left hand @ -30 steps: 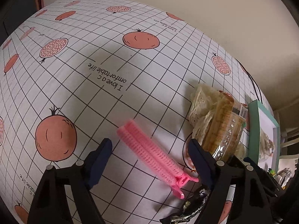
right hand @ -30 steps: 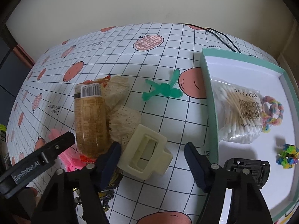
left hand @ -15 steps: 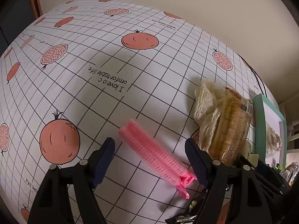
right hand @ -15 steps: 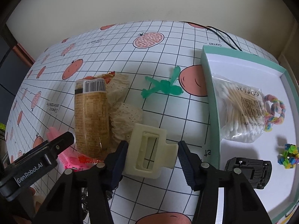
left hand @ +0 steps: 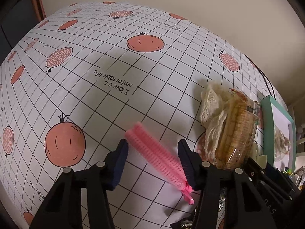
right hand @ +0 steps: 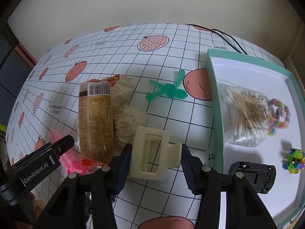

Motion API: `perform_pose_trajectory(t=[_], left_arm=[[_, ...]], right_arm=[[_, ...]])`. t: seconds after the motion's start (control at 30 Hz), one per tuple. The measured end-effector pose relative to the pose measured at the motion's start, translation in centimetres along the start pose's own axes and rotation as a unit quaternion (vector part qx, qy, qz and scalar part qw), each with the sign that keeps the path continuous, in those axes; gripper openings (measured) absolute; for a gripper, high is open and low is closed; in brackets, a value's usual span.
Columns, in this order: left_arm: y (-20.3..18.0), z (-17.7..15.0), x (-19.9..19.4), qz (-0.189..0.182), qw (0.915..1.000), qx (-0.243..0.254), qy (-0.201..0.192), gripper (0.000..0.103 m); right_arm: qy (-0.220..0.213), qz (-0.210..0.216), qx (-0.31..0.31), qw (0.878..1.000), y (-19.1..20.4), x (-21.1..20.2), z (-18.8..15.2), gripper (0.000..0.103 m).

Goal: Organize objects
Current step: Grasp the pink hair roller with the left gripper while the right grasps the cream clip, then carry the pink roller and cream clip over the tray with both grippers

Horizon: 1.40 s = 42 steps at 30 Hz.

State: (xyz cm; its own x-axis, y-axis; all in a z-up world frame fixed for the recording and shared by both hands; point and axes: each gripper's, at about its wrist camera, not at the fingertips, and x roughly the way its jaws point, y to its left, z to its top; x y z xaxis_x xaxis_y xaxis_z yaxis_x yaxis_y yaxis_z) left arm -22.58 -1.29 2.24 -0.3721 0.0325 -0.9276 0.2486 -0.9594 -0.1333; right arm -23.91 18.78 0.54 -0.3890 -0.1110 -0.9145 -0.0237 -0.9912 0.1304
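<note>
Evidently light and stiff, the cream plastic claw clip (right hand: 152,152) suits a hold across its body, where the right gripper (right hand: 155,164) stands with jaws released, as the left gripper (left hand: 152,162), likewise unclenched, flanks the soft-bristled pink roller clip (left hand: 158,158).

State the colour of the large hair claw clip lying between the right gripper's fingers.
Cream, an off-white ivory. The hair claw clip shows best in the right wrist view.

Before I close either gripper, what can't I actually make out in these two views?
- Left wrist view: the pink hair clip's tail sits behind a finger of the left gripper; contact unclear.
- Right wrist view: the cream claw clip's left edge meets the right gripper; contact unclear.
- Shiny item at the left view's bottom edge: cut off, unidentifiable.
</note>
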Motion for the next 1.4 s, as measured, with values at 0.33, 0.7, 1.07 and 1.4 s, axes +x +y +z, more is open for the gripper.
perform_pose_trajectory(t=[0.33,0.7,1.07,1.4], left_arm=[[0.3,0.1,-0.3,-0.006,0.9999,-0.009,0.001,0.036],[0.5,0.7,-1.5,-0.011,0.9996,-0.020,-0.017,0.030],[0.3,1.3,-3.5,-0.033,0.9982,-0.035,-0.037,0.028],[-0.8,2.4,-8.7,-0.063,0.9922,-0.027,-0.105,0.028]], right_arm=[[-0.002,0.001,0.000,1.000,-0.3,-0.2,0.0,0.051],[-0.021,0.003,0.004,1.000,-0.5,-1.8,0.5,0.051],[-0.051,0.010,0.005,0.999,-0.6,-4.4,1.1,0.050],[-0.091,0.016,0.010,0.996,-1.6,-7.9,1.7,0.050]])
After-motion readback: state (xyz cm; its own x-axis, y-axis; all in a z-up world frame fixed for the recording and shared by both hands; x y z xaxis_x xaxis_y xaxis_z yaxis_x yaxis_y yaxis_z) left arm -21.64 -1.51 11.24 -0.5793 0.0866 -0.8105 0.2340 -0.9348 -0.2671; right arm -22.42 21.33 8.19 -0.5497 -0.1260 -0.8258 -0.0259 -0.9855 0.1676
